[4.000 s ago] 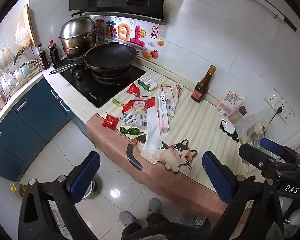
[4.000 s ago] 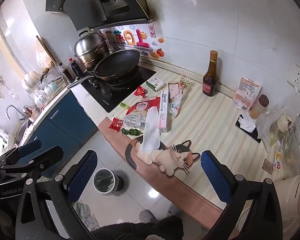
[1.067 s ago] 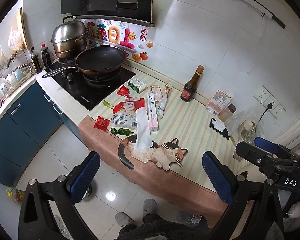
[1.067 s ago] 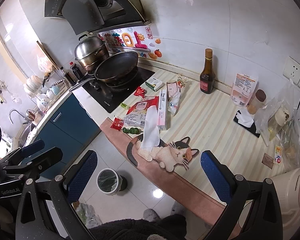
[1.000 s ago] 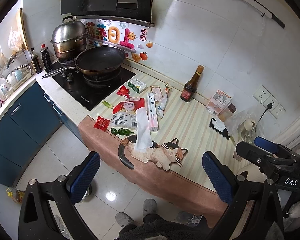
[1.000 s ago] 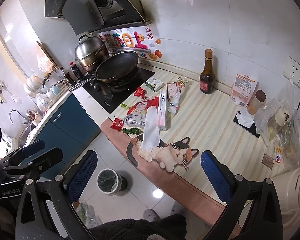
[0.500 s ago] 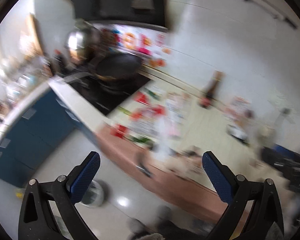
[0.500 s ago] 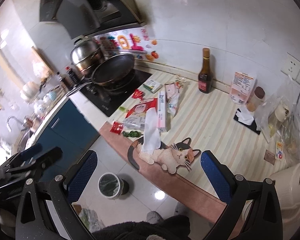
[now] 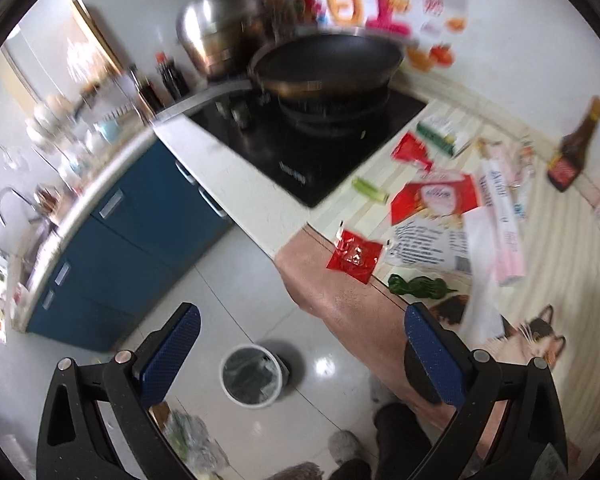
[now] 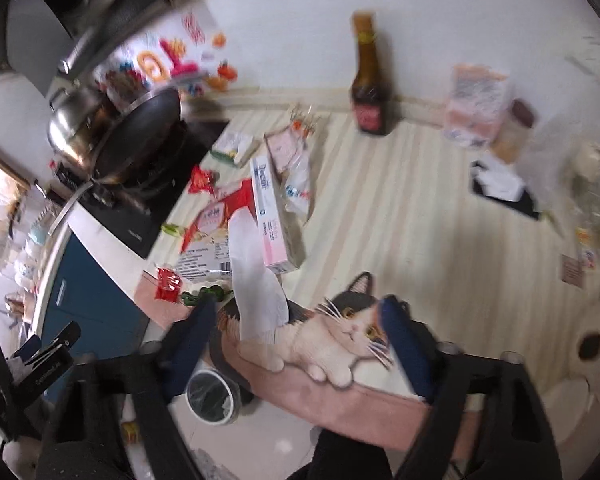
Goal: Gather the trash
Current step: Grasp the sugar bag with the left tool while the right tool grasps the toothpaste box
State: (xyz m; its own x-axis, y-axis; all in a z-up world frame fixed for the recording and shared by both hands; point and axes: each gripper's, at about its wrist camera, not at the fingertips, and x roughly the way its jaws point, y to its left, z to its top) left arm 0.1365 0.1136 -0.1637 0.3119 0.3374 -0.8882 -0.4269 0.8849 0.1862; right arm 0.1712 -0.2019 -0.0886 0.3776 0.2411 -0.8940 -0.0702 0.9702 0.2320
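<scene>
2 grippers, left and right, wide apart (both empty)

Home kitchen: wok on black hob, steel pot, blue cabinets, tiled floor.

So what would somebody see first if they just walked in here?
Probably the litter heaped on the striped counter mat: red packets, a pink box and a long white wrapper. Next, the cartoon cat at the mat's front edge, and the big black wok on the stove.
</scene>
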